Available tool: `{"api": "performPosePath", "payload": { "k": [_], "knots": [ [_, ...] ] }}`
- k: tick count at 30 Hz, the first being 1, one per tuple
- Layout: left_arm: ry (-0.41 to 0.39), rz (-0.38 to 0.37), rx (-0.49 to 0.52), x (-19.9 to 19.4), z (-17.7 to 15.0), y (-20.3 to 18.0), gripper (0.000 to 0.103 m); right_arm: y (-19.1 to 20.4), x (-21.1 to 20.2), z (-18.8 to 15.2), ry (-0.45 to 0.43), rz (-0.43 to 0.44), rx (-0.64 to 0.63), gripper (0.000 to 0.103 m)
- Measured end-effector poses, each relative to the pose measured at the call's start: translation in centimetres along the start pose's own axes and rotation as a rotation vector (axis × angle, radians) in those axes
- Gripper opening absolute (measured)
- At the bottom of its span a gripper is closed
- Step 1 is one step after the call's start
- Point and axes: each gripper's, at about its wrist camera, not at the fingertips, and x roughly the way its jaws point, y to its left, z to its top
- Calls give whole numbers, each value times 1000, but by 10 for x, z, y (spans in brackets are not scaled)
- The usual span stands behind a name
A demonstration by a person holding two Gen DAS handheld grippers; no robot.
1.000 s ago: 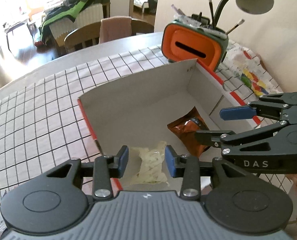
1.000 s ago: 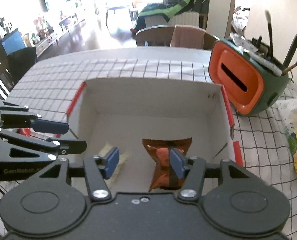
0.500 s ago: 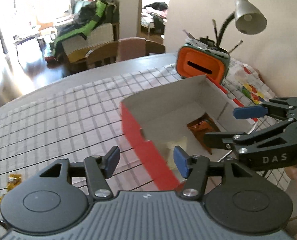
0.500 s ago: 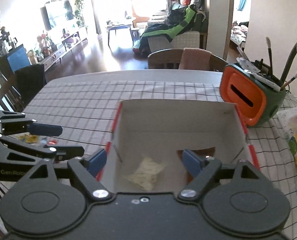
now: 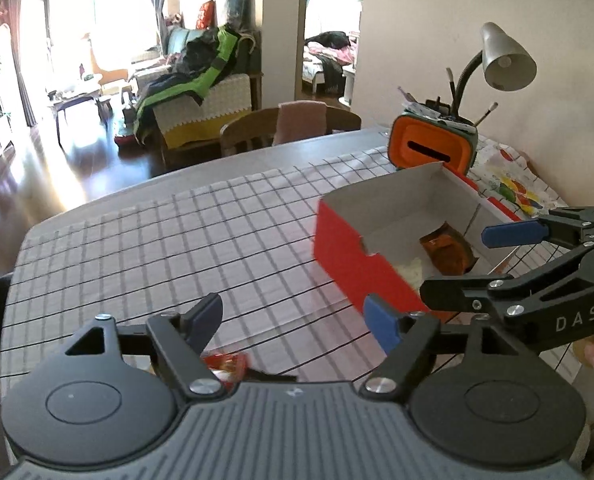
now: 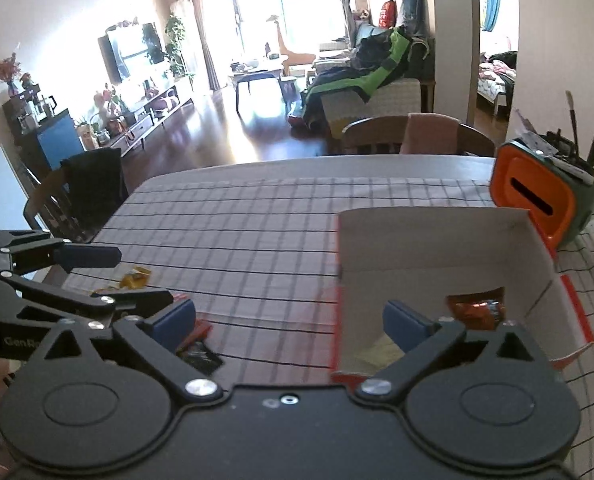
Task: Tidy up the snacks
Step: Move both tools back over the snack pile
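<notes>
A red cardboard box point(image 5: 349, 256) with a white inside stands on the checked tablecloth, right of centre. In it lie an orange snack packet point(image 5: 447, 248) and a pale snack packet point(image 5: 411, 268). My left gripper point(image 5: 293, 320) hovers left of the box, jaws opening, nothing between them. A red packet point(image 5: 227, 362) lies just below it. My right gripper point(image 6: 289, 320) hangs near the box's point(image 6: 437, 240) front left corner, jaws opening wide and empty. The orange packet point(image 6: 477, 308) shows beyond its right finger. Loose packets lie to the left: a yellow one point(image 6: 137, 278), a red one point(image 6: 195, 330), a dark one point(image 6: 201, 356).
An orange and green pen holder point(image 5: 433, 148) and a desk lamp point(image 5: 505, 60) stand behind the box by the wall. A colourful cloth point(image 5: 513, 188) lies to the right. Wooden chairs point(image 5: 289, 128) stand at the table's far edge and at its left point(image 6: 85, 200).
Both grippers drew back out of the box and moved left while their jaws widened. The pale and orange packets stayed in the box. Loose packets on the table came into view.
</notes>
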Motion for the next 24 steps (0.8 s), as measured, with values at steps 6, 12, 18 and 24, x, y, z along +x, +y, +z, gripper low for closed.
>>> {"api": "performPosePath", "payload": {
  "k": [6,12,18,24],
  "knots": [
    [-24,9,-9,-25,-19,34,84,37,5,-5,-5,28,-6,103],
    [-42,9,-45,-44,-41,71,94,77,11,-14,10,42,-32,103],
    [-24,-20,-103,-55,-66,110,103,105,23,-25,40,51,-63,103],
    [27,5,-90,-55,-96,135,103,130,39,-41,84,76,-93,103]
  ]
}}
